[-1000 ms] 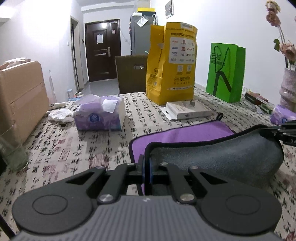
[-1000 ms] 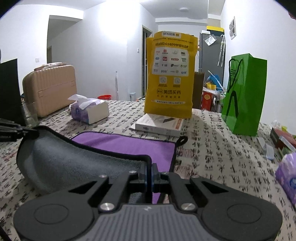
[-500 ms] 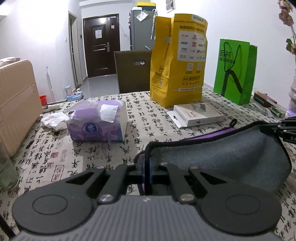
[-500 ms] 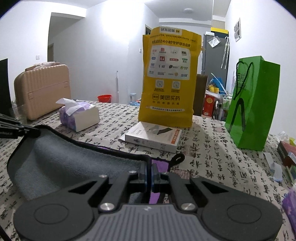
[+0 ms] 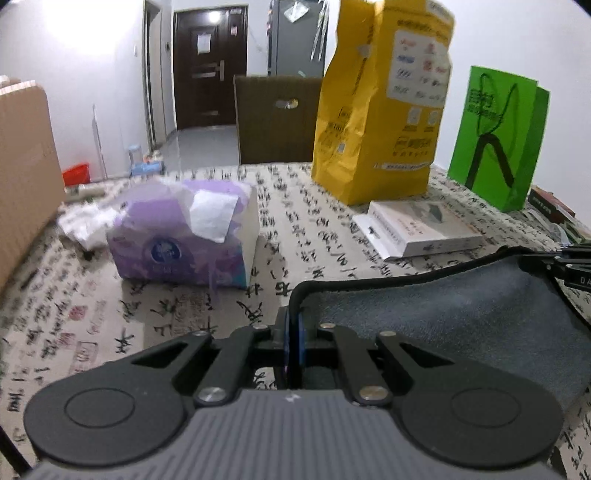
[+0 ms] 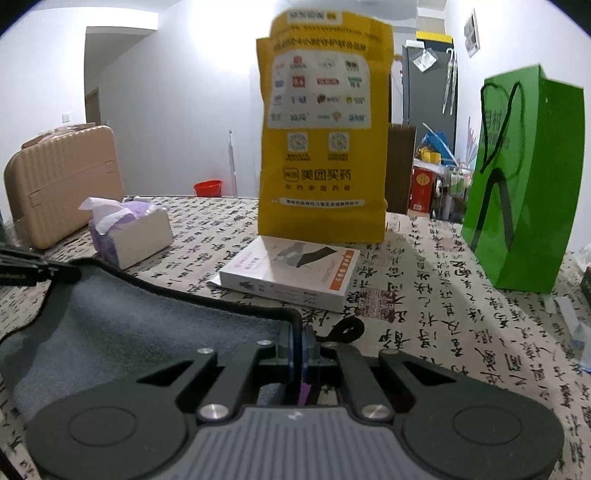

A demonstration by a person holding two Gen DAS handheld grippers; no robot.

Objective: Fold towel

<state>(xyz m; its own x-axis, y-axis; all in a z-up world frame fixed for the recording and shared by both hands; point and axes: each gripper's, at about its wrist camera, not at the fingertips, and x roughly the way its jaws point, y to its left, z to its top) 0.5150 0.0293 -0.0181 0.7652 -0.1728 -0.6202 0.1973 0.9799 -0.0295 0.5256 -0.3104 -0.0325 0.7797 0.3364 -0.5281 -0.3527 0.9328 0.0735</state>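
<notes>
You have a corner of the towel (image 5: pixel 461 306) clamped in each gripper: the left gripper (image 5: pixel 293 332) has its fingers pinched tight on the black hem, and so does the right gripper (image 6: pixel 299 347). The cloth hangs between them, grey side up, over the table (image 6: pixel 443 295), its lower part draped on the surface. This looks like the carry-over of the first fold. Next, lower both corners evenly onto the far edge, short of the book (image 6: pixel 291 273), then let go.

We've got glare blooming on the wall (image 5: pixel 79 33) upper left, motion blur softening the tissue box (image 5: pixel 184 236) (fisheye bends the corners dark).
</notes>
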